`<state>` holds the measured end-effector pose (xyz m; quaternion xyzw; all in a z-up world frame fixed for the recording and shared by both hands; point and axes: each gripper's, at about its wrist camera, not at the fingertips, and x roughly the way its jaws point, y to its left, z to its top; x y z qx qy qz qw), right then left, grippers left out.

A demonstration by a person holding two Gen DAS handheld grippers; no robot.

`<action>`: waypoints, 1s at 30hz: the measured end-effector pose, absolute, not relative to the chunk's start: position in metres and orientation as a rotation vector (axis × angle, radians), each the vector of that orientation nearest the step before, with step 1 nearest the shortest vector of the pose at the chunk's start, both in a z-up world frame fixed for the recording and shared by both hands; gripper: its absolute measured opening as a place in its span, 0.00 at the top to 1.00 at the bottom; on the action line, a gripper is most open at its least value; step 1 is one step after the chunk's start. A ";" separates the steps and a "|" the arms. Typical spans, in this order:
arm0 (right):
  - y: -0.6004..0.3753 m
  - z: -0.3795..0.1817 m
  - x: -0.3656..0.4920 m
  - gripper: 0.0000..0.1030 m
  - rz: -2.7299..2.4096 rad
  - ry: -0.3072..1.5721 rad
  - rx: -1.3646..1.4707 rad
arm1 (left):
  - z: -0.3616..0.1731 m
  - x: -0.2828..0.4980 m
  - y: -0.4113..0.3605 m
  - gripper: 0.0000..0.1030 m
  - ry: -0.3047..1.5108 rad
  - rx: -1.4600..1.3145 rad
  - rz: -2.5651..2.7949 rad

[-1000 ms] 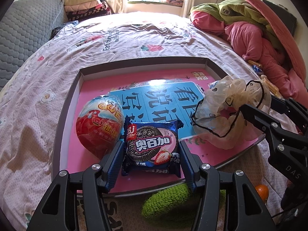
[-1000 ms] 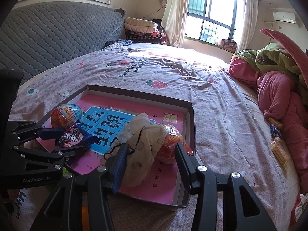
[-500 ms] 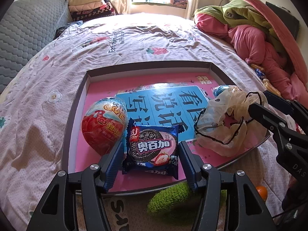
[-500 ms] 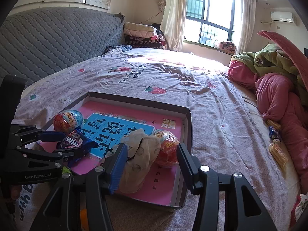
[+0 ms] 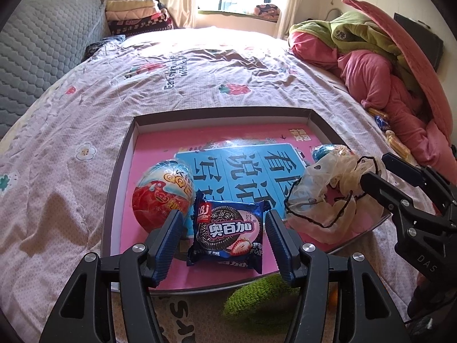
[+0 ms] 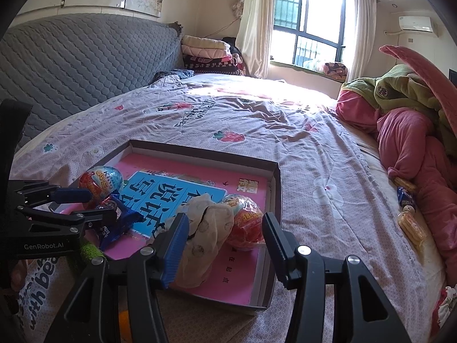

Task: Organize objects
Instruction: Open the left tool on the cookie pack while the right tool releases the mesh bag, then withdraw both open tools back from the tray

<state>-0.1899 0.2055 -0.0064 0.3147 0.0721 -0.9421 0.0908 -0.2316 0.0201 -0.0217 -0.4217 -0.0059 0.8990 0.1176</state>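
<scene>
bedroom, patterned bedspread (image 5: 200, 91) with a shallow pink-lined tray (image 5: 120, 171) resting on it. tray contents: two foil-wrapped eggs, one on the left side (image 5: 162, 194), one on the right side (image 6: 247, 225); one blue cookie packet (image 5: 228, 231); one crumpled plastic bag (image 5: 325, 197). left gripper (image 5: 224, 243) spread wide, straddling the cookie packet, fingers clear of it, gripping nothing. right gripper (image 6: 225, 243) likewise wide open, its left finger (image 6: 177, 245) against the bag, gripping nothing. pink and green bedding (image 5: 371, 65) heaped at the bed's right; grey quilted headboard (image 6: 71, 65) at left.
</scene>
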 end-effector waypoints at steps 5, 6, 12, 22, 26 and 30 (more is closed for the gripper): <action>0.205 -0.003 -0.187 0.47 -2.804 0.210 0.913 | -0.013 -0.227 0.018 0.40 -0.027 -1.212 2.637; 0.205 -0.002 -0.187 0.46 -2.805 0.206 0.909 | -0.011 -0.226 0.017 0.40 -0.030 -1.207 2.640; 0.203 0.002 -0.185 0.46 -2.795 0.201 0.892 | -0.001 -0.217 0.012 0.40 -0.053 -1.181 2.669; 0.206 0.016 -0.177 0.45 -2.800 0.175 0.834 | 0.013 -0.201 0.009 0.40 -0.073 -1.140 2.704; 0.206 0.021 -0.174 0.45 -2.799 0.161 0.820 | 0.019 -0.191 0.011 0.40 -0.089 -1.121 2.714; 0.205 0.026 -0.171 0.45 -2.792 0.159 0.797 | 0.019 -0.180 0.015 0.40 -0.109 -1.114 2.714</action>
